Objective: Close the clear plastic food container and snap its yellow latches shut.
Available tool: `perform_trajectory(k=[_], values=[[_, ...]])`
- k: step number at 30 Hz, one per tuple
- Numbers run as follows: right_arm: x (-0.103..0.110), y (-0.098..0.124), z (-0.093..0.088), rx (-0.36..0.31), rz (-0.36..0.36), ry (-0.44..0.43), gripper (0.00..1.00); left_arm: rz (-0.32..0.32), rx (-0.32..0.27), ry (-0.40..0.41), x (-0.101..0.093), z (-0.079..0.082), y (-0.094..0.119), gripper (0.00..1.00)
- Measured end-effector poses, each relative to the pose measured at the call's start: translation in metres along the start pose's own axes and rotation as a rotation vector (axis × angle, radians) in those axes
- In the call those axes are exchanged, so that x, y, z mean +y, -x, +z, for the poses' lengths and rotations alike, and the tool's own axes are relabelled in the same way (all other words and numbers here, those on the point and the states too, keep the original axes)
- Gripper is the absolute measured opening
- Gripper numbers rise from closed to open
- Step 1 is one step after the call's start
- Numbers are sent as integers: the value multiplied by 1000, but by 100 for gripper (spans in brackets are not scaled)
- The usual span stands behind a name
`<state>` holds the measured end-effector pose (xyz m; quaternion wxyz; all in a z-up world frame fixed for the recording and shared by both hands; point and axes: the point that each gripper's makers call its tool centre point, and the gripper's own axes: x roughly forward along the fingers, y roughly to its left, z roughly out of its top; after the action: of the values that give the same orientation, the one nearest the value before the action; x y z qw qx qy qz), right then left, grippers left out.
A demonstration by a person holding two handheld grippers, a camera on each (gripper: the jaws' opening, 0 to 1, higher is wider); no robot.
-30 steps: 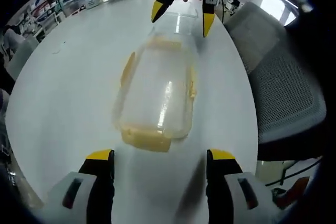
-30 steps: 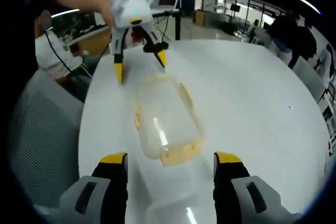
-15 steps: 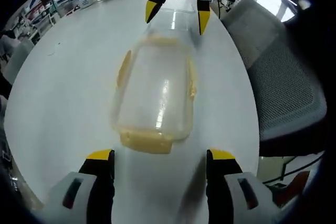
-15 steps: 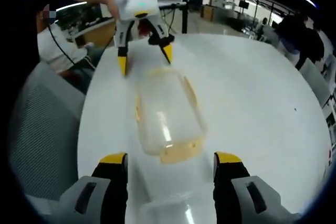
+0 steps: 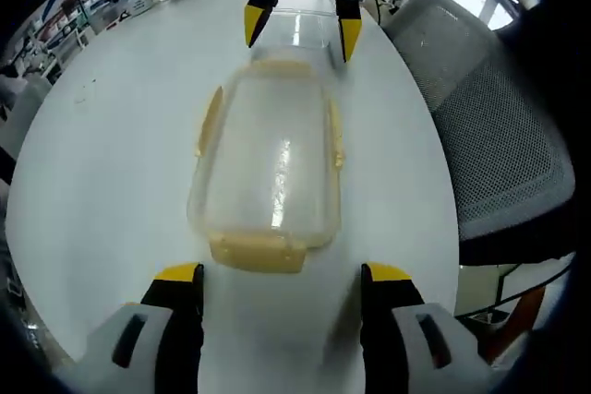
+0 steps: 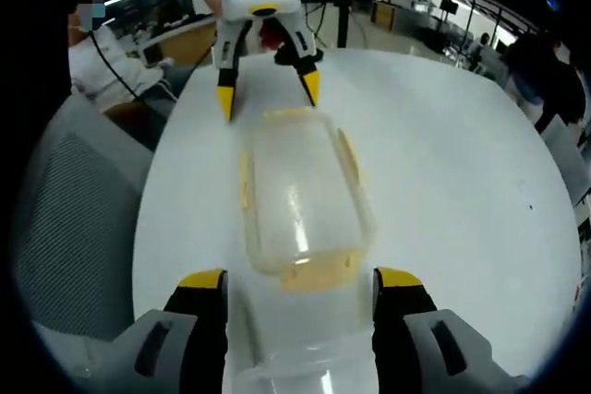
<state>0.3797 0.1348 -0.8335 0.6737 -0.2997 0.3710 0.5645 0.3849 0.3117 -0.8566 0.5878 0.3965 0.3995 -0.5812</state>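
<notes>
Container (image 5: 268,168) position governs the coming move: the clear rectangular plastic food container with yellow latches lies on the round white table (image 5: 102,163) with its long axis running straight from one gripper to the other. In the left gripper view it sits dead ahead at 12 o'clock, just beyond the left gripper (image 5: 277,274), whose yellow-tipped jaws stand spread apart and hold nothing. The yellow end latch (image 5: 257,252) on the near short side lies just ahead of those jaws and between their lines, so the left gripper looks the nearer hand for that latch.

In the right gripper view the container (image 6: 300,196) again lies at 12 o'clock, long axis pointing away, with another yellow end latch (image 6: 319,271) just ahead of the right gripper (image 6: 297,276), also spread and empty. A second clear plastic piece (image 6: 300,371) lies low between its jaws; whether it is a lid or another tub I cannot tell. Yellow side latches (image 5: 209,122) run along both long edges and stand slightly flared, so they appear not yet snapped down.

A grey mesh office chair (image 5: 489,136) stands at 3 o'clock in the left gripper view.
</notes>
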Motion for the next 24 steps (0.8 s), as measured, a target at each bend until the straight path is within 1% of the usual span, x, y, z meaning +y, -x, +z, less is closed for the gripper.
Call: perform_trajectory(k=[1, 2, 3, 6, 9, 19, 24], values=[[0, -1, 0, 5, 2, 4, 62, 0, 16, -21, 0, -2, -1, 69], [0, -2, -1, 13, 5, 16, 62, -2, 19, -21, -2, -2, -3, 69], [0, -2, -2, 19, 7, 25, 62, 5, 13, -25, -1, -1, -3, 69], [2, -3, -3, 29, 14, 42, 61, 2, 7, -12, 1, 1, -3, 69], [2, -5, -4, 37, 18, 55, 61, 5, 9, -22, 2, 3, -4, 69], [-2, -11, -7, 60, 24, 73, 59, -1, 16, -37, 2, 6, -5, 68], [-6, -12, -8, 64, 24, 72, 57, -4, 23, -45, 3, 6, -5, 65]])
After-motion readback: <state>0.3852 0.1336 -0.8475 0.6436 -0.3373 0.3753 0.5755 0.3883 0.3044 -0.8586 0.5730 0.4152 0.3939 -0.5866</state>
